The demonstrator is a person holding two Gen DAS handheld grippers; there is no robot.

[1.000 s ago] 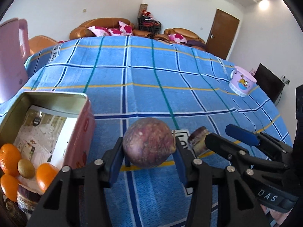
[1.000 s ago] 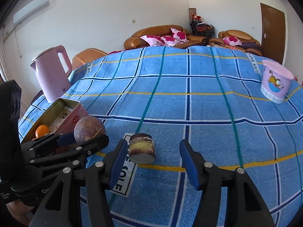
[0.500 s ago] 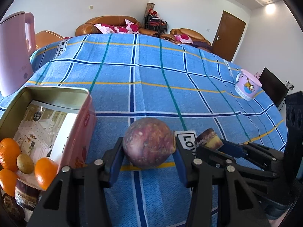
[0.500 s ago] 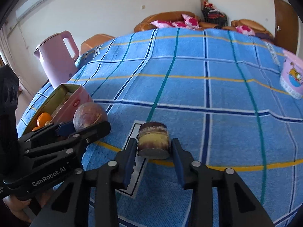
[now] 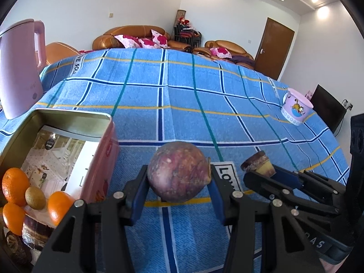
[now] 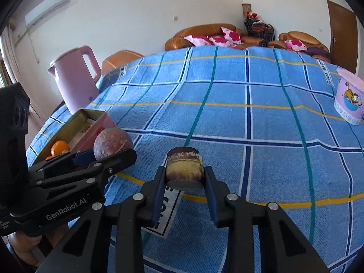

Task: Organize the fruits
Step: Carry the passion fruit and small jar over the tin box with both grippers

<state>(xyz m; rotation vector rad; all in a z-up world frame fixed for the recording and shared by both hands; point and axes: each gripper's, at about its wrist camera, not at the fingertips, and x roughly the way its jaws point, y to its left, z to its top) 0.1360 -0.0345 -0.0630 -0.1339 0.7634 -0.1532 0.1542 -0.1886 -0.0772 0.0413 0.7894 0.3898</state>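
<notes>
Gripping a purple fruit [image 5: 178,171], the left gripper [image 5: 177,182] is hovering beside the tin [image 5: 100,159] of oranges [image 5: 14,186] — the right gripper [image 6: 183,179] is clamping a small cake [image 6: 183,168] above the cloth [image 6: 250,122].

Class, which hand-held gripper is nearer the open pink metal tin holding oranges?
Left. The left hand-held gripper, gripping the round purple fruit, sits beside the open pink metal tin; the right hand-held gripper lies farther right.

Woven, matt cloth [image 5: 182,113] with coarse weave; dull metal tin [image 5: 68,118] lined with glossy printed paper; mottled, matt passion fruit [image 5: 178,171]; smooth plastic kettle [image 6: 75,79]; matt black plastic on left gripper [image 5: 178,183]
</notes>
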